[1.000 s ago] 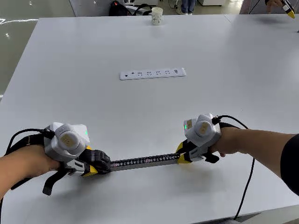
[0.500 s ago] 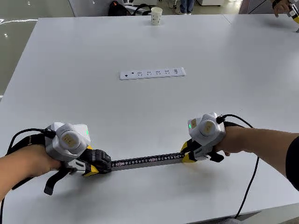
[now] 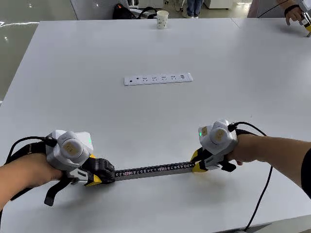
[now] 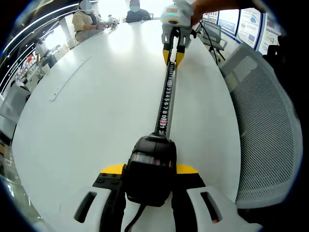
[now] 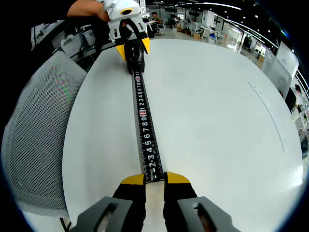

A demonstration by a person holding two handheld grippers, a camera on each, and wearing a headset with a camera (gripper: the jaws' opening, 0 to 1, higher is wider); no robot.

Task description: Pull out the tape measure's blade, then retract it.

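My left gripper (image 4: 149,170) fingers clamped on tape measure case (image 4: 152,154) as anchor. Right gripper (image 5: 154,180) fingers pinch blade (image 5: 144,123) end for taut, straight pull low over desk (image 5: 217,121).

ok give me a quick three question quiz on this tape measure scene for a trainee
1. True or false: the left gripper is shut on the tape measure case.
2. The blade is: A) fully retracted, B) stretched between the two grippers, C) lying loose, let go by both.
3. What long white item lies on the table beyond the blade?
Key: 1 true; 2 B, with the right gripper shut on its end; 3 the power strip.
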